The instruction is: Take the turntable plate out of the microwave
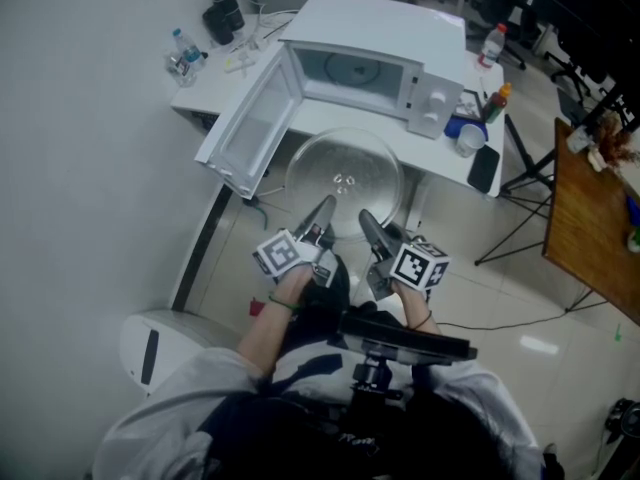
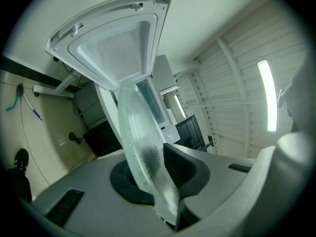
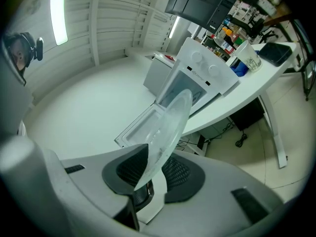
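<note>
The clear glass turntable plate [image 1: 343,176] is out of the white microwave [image 1: 375,66] and hangs roughly level in front of the table. My left gripper [image 1: 322,212] is shut on its near left rim and my right gripper [image 1: 368,224] on its near right rim. In the left gripper view the plate [image 2: 139,144] runs edge-on between the dark pads [image 2: 182,168], with the open microwave door [image 2: 116,51] behind it. The right gripper view shows the plate [image 3: 166,130] pinched between the ribbed pads [image 3: 129,171], with the microwave [image 3: 197,78] beyond.
The microwave door [image 1: 250,126] swings out to the left over the white table's [image 1: 440,163] edge. A cup [image 1: 470,140], a phone [image 1: 484,168] and bottles [image 1: 492,44] lie to the right of the microwave. A wooden table [image 1: 590,228] stands far right, and a white bin [image 1: 155,343] sits on the floor at lower left.
</note>
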Motion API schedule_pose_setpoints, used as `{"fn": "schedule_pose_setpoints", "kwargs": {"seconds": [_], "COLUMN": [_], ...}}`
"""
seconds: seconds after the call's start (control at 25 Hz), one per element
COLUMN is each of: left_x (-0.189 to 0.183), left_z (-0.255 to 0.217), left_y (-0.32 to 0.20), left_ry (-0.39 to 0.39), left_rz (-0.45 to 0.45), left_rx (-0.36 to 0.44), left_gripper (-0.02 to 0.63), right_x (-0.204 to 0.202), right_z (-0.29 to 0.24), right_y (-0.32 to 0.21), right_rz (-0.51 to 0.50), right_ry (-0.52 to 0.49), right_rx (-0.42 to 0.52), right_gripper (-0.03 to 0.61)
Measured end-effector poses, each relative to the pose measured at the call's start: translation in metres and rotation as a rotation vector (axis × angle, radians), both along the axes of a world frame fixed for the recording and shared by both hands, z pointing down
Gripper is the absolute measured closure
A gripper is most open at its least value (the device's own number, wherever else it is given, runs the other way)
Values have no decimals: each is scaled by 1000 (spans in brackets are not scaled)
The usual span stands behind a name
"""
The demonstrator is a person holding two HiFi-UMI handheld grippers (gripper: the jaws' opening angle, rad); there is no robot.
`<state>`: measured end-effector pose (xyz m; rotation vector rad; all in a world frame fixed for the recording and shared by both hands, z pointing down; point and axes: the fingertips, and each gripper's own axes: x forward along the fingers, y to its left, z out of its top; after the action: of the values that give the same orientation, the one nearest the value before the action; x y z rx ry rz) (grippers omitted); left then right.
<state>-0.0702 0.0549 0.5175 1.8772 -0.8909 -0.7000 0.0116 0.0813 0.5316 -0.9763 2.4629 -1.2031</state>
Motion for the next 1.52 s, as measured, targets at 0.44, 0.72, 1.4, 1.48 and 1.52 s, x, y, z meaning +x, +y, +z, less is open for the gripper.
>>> {"fn": "schedule_pose_setpoints", "kwargs": {"seconds": [0.44, 0.72, 1.4, 1.48, 1.52], "left_x": [-6, -5, -5, -4, -3], "left_z": [-6, -2, -4, -6, -7], "left_y": [0, -1, -4, -4, -4], "left_ry": [-16, -31, -71, -55, -46], "left_rz": [-9, -6, -7, -7, -6], "left_rx": [27, 20, 34, 30, 28], "left_gripper": [561, 561, 561, 561, 561], "right_x": [-5, -2, -2, -1, -1], "right_z": [-6, -7, -13, -12, -11], "right_y": [1, 1, -1, -2, -3], "right_rz": [-8, -5, -7, -7, -7], "right_ry": [23, 29, 16, 19, 21], "right_rx": [9, 3, 16, 17, 16], "right_gripper": [485, 483, 482, 482, 482]}}
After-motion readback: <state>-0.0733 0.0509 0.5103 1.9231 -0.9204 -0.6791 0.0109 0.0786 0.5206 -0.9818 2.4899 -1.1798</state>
